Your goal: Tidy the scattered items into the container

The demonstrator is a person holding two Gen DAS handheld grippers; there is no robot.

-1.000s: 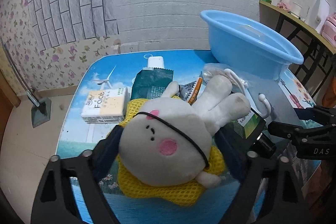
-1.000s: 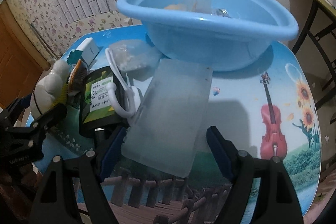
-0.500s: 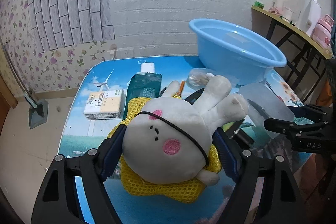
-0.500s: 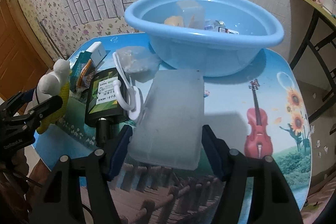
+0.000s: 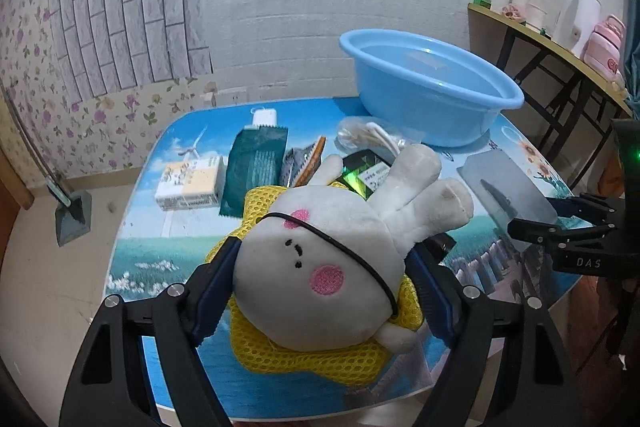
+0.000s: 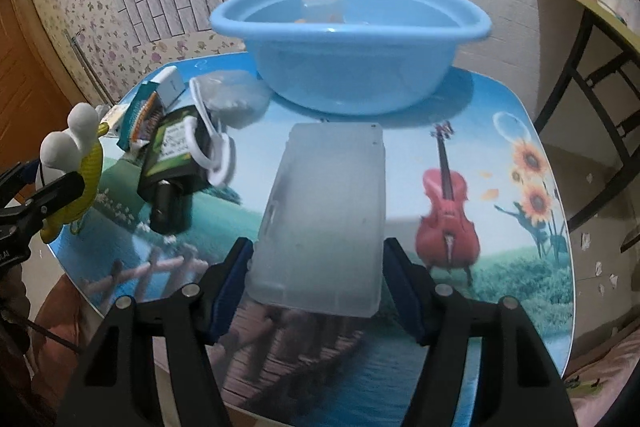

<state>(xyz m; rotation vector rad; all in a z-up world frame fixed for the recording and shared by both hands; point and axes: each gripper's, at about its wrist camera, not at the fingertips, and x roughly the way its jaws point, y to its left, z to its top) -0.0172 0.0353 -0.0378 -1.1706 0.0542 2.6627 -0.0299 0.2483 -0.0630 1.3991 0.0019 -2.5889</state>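
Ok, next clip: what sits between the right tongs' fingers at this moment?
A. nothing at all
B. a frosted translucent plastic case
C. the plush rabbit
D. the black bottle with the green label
B: in the right wrist view the right tongs bracket the frosted plastic case, while the plush rabbit is in the left tongs and the black bottle lies aside.
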